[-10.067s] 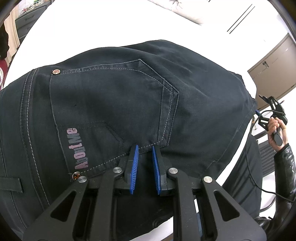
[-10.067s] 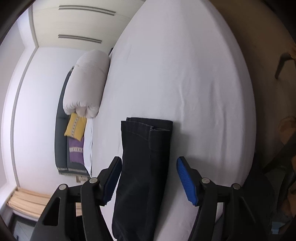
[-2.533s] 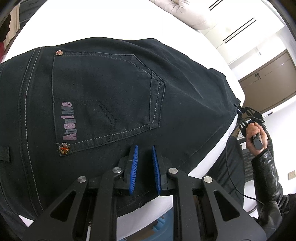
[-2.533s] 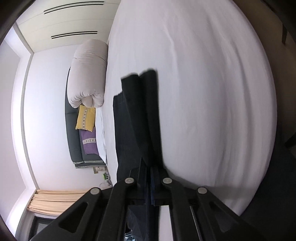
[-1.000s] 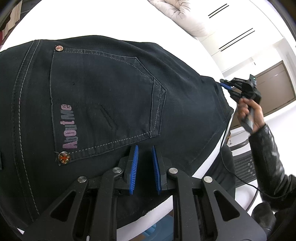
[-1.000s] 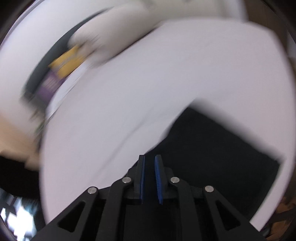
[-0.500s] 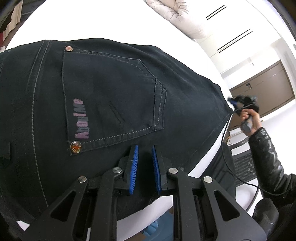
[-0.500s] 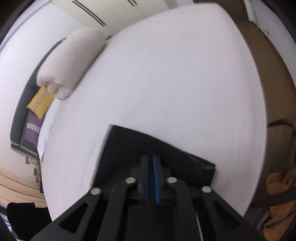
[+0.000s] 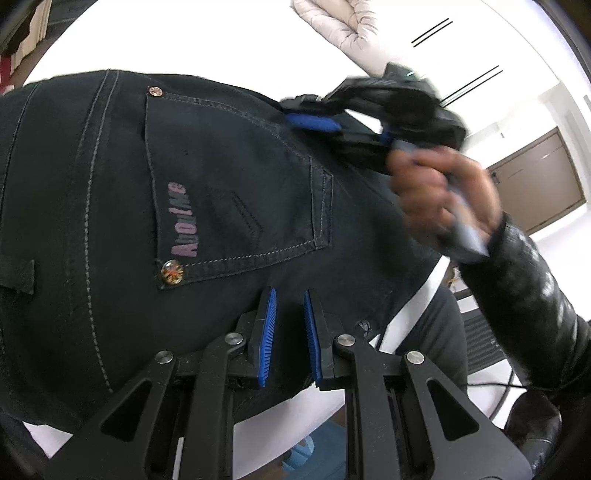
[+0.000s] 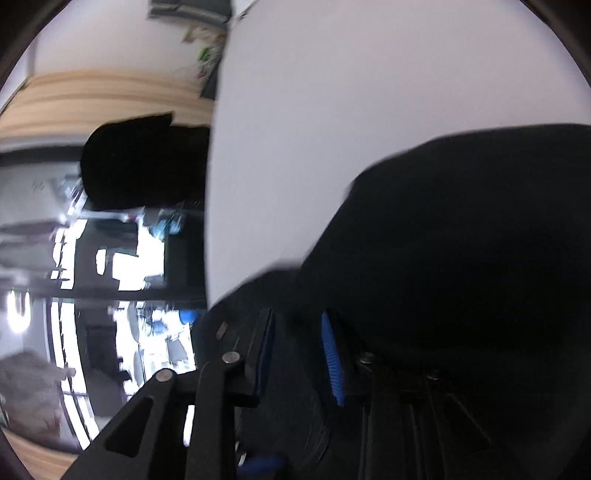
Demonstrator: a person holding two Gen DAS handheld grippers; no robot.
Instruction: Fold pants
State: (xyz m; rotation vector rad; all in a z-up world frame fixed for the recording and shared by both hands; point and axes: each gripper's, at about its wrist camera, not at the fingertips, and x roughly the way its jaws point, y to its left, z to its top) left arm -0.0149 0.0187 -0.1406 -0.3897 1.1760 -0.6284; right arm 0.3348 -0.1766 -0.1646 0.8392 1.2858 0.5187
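Dark denim pants [image 9: 229, 192] lie on a white bed [image 9: 177, 44], the back pocket with the "AboutMe" lettering facing up. My left gripper [image 9: 289, 314] rests on the seat near the bed's near edge, its blue pads nearly closed on the fabric. My right gripper [image 9: 325, 123] shows in the left wrist view over the pocket's far side, held by a hand, blurred. In the right wrist view its fingers [image 10: 334, 365] stand a little apart with dark cloth [image 10: 461, 266] lying over and between them; the grip is unclear.
A rolled white duvet [image 9: 332, 22] lies at the far end of the bed. A brown cabinet [image 9: 535, 184] stands to the right. The bed's edge [image 10: 212, 206] runs down the right wrist view, with shelves and a dark object beyond it.
My right gripper has swung from the far leg end over to the seat of the pants, bringing cloth with it. The left gripper has stayed in place.
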